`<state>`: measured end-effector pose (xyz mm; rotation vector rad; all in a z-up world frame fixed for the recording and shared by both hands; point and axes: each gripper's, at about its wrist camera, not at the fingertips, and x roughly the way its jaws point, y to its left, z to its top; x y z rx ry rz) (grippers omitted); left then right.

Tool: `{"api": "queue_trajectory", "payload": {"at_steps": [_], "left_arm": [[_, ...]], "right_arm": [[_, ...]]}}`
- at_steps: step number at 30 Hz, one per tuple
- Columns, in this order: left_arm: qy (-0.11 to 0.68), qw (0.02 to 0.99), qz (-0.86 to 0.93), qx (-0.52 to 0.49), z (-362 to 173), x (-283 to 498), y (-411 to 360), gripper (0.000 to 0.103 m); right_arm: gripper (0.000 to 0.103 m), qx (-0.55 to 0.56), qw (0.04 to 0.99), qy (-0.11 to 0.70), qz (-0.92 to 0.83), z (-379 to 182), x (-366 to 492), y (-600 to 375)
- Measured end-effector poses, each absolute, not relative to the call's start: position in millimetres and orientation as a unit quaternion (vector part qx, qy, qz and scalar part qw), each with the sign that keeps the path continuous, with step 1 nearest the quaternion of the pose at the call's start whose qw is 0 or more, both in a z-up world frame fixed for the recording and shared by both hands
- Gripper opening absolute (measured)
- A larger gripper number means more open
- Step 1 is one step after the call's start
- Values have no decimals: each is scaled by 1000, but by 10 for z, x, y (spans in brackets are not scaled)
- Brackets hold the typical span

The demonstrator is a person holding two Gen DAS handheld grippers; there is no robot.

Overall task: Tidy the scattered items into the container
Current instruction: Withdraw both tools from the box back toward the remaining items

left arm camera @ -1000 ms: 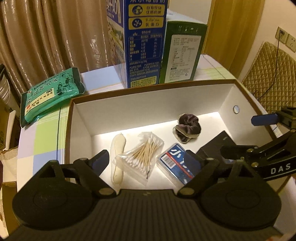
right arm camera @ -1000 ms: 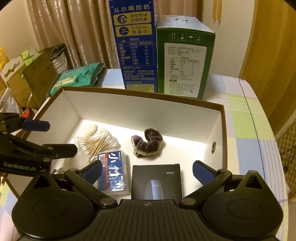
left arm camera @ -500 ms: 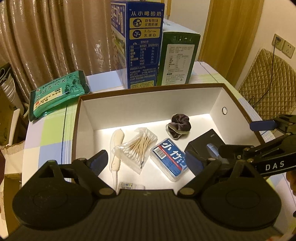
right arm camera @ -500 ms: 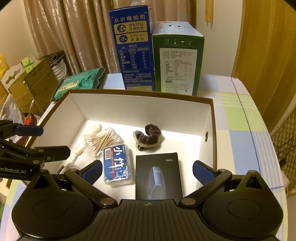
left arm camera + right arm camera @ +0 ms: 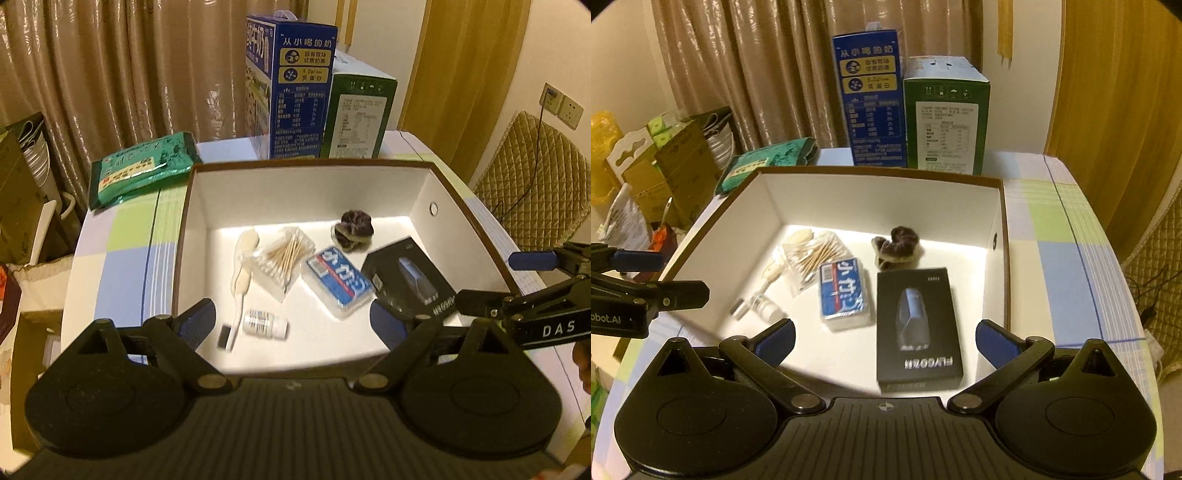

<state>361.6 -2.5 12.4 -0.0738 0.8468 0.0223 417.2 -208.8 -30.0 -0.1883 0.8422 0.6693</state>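
A brown-rimmed white box (image 5: 188, 236) (image 5: 1001, 258) stands on the table. In it lie a cream brush (image 5: 242, 258), a bag of cotton swabs (image 5: 286, 256) (image 5: 812, 258), a small white bottle (image 5: 264, 324) (image 5: 764, 308), a blue tissue pack (image 5: 340, 281) (image 5: 842, 290), a dark scrunchie (image 5: 354, 230) (image 5: 897, 245) and a black carton (image 5: 410, 280) (image 5: 918, 325). My left gripper (image 5: 291, 326) is open and empty above the box's near edge. My right gripper (image 5: 884, 341) is open and empty over the near edge too.
A blue milk carton (image 5: 295, 92) (image 5: 871, 99) and a green carton (image 5: 358, 114) (image 5: 945, 114) stand behind the box. A green packet (image 5: 142, 168) (image 5: 764, 162) lies at the back left. Curtains hang behind; a padded chair (image 5: 532, 192) stands right.
Both grippers have pulled back and up from the box, so more of its floor shows, including the small white bottle. The items in the box have not moved.
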Motion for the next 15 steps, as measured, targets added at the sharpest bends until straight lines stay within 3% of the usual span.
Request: {"api": "queue_trajectory", "payload": {"at_steps": [15], "left_arm": [[445,894,14,-46,-106,2835,-96,89]], "right_arm": [[101,-110,826,435,341,-623,3539,-2342]]}}
